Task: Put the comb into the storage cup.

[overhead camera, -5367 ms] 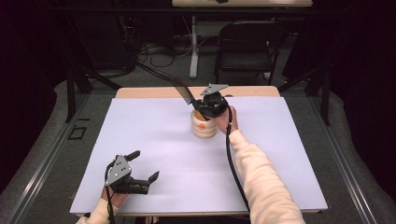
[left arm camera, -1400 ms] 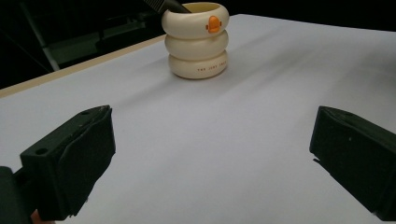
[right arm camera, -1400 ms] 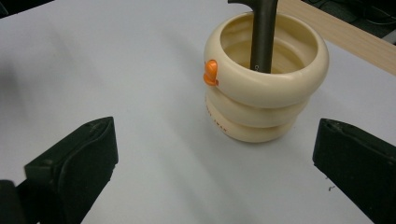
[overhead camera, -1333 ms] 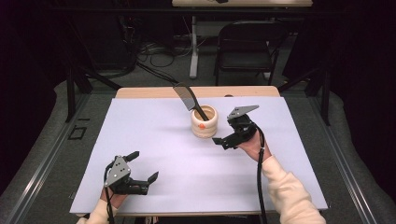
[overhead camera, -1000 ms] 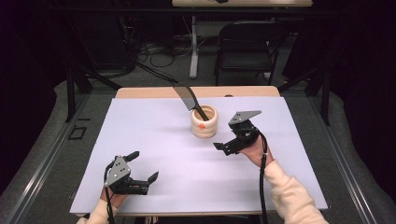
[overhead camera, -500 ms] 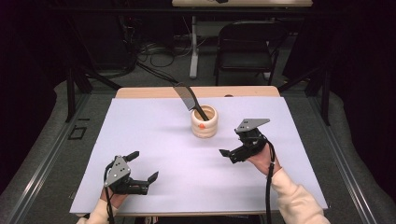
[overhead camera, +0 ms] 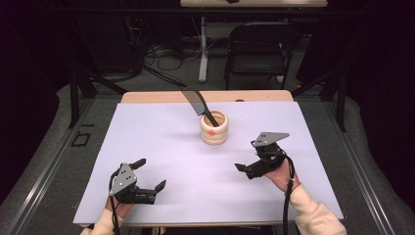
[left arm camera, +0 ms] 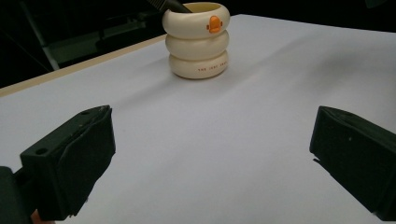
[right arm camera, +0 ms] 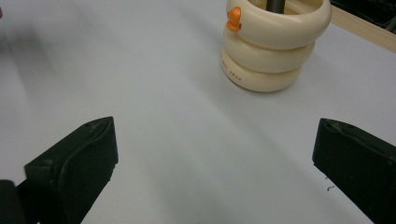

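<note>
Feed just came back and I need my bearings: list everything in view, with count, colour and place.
holder: one, cream, three stacked rings, orange mark on the top ring, far centre of the sheet
spatula: one, black, standing in the holder, leaning to the far left
sheet: one, pale lilac, covering the table
chair: one, black, beyond the table
left tongs: one, black, open, near left
right tongs: one, black, open, right of the holder
</note>
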`<state>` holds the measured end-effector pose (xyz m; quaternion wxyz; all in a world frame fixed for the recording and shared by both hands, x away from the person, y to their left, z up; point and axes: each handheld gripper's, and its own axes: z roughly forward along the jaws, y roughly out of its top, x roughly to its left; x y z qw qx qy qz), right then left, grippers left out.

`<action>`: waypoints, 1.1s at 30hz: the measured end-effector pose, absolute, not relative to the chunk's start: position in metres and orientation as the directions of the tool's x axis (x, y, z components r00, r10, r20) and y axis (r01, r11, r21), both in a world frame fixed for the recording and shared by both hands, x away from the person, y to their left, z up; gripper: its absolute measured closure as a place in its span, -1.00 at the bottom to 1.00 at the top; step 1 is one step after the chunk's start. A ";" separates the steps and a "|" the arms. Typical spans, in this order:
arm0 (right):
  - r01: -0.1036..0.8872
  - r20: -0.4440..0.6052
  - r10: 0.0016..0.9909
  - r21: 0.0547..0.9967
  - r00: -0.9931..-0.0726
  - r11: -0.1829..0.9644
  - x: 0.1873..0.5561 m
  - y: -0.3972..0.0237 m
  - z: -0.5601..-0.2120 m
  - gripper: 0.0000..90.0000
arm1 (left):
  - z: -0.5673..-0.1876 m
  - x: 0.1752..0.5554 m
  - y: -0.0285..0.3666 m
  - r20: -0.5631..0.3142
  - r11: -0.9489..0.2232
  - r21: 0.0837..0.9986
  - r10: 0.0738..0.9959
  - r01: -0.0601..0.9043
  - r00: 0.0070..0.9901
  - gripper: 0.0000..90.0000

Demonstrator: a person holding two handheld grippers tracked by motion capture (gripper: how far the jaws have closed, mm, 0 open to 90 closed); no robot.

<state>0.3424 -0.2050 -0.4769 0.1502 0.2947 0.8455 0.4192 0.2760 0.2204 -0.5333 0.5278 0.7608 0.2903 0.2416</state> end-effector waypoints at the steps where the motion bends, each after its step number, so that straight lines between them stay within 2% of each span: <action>1: 0.376 -0.006 0.628 0.796 -0.778 0.473 0.341 -0.206 -0.477 -1.00 | -0.533 0.276 0.220 0.061 -0.274 0.943 0.696 0.187 0.715 -1.00; 33: 0.396 -0.027 0.687 0.801 -0.726 0.450 0.307 -0.238 -0.497 -1.00 | -0.534 0.277 0.220 0.054 -0.272 0.943 0.698 0.194 0.714 -1.00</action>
